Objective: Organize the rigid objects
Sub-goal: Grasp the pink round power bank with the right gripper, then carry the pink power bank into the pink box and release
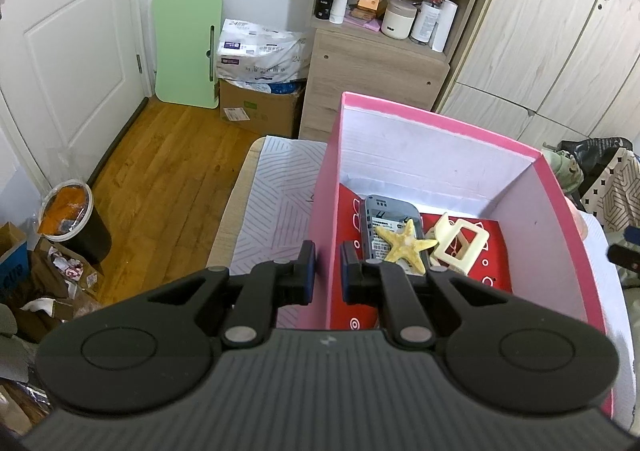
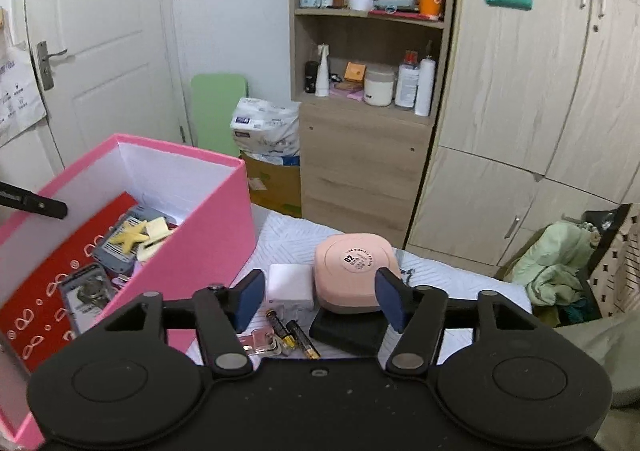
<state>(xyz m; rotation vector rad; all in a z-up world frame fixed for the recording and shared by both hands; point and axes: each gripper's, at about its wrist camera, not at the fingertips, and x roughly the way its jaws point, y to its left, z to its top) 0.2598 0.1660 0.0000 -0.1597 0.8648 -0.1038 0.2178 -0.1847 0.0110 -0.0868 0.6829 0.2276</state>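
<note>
My left gripper is shut on the near side wall of the pink box, one pad outside and one inside. In the box, on a red lining, lie a yellow starfish, a grey device and a cream square frame. My right gripper stands open to the right of the box, with nothing pressed between its pads. Just beyond it on the table sit a pink round-cornered compact on a black flat case, a white block and two batteries.
A patterned white mat covers the table. Behind stand a wooden shelf cabinet, a wardrobe and a white door. On the floor are a cardboard box, a bin and a green board. Laundry lies at the right.
</note>
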